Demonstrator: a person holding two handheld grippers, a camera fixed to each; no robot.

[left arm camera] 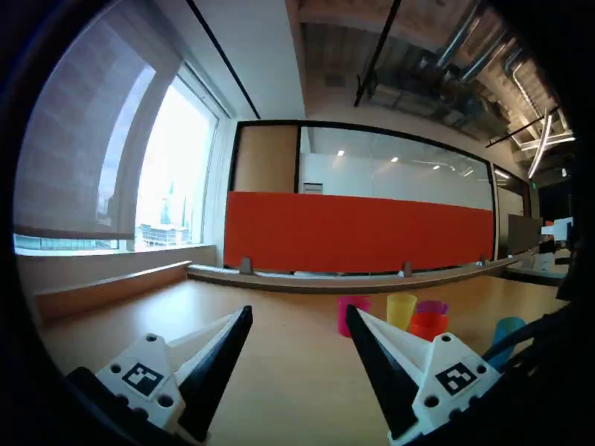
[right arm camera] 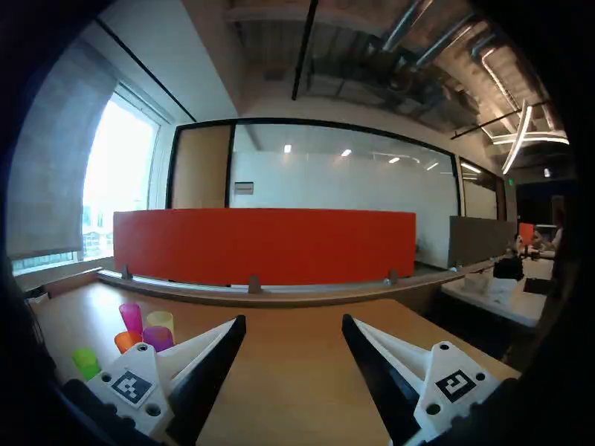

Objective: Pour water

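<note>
Several coloured plastic cups stand on a wooden table point(left arm camera: 290, 372). In the left gripper view a pink cup point(left arm camera: 351, 314), a yellow cup point(left arm camera: 401, 309), a purple cup point(left arm camera: 432, 306) and an orange cup point(left arm camera: 428, 325) cluster to the right of centre, with a blue cup point(left arm camera: 506, 338) further right. My left gripper point(left arm camera: 297, 327) is open and holds nothing, a little short of the pink cup. In the right gripper view the pink cup point(right arm camera: 131, 317), yellow cup point(right arm camera: 161, 322), orange cup point(right arm camera: 125, 341), purple cup point(right arm camera: 158, 338) and a green cup point(right arm camera: 86, 363) sit low on the left. My right gripper point(right arm camera: 292, 331) is open above bare table point(right arm camera: 297, 372).
An orange divider panel point(left arm camera: 357, 232) runs along the far edge of the table. A window point(left arm camera: 167, 178) and a wooden ledge point(left arm camera: 104, 286) lie to the left. In the right gripper view another desk point(right arm camera: 498, 293) with a seated person stands at the right.
</note>
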